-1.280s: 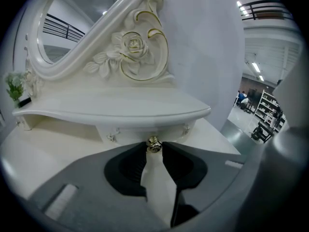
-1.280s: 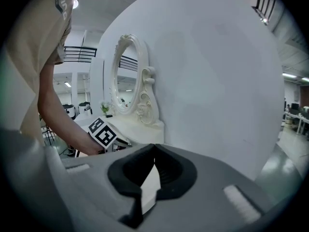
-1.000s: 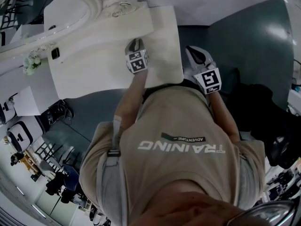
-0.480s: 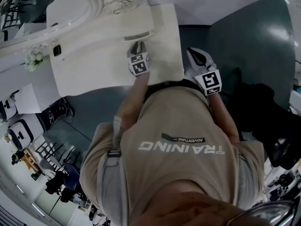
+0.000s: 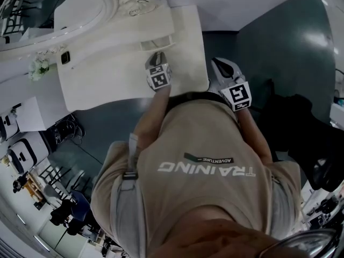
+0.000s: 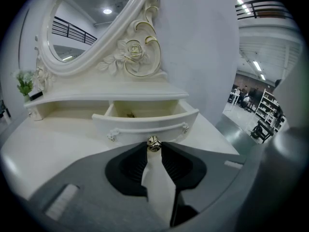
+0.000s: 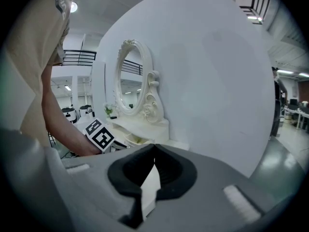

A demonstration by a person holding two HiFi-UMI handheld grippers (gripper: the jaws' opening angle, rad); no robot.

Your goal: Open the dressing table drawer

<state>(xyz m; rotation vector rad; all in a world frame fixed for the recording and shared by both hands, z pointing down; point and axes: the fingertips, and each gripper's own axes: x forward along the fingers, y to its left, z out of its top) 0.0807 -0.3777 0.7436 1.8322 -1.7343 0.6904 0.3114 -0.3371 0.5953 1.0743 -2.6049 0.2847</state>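
From the head view, your left tongs (image 5: 156, 58) reach over the white desk (image 5: 102, 82) to the drawer (image 5: 159, 43). It sits under the mirror (image 5: 64, 9) at the desk's back and already stands a little proud of its shelf. Your right tongs (image 5: 220, 66) hang off the desk's right edge, well apart from the drawer, so the left hand is plainly the nearer one.

In the left gripper view, your tongs (image 6: 153, 148) are clamped on the one brass knob (image 6: 153, 142) at the middle of the drawer front (image 6: 145, 123). The drawer lies straight ahead, its front running crosswise to the jaws, part of its inside showing. I judge the pull must come straight back towards you. I count one drawer, one knob and two small fittings on the front.

In the right gripper view, your tongs (image 7: 153, 149) are closed on nothing, with the drawer off to their left.
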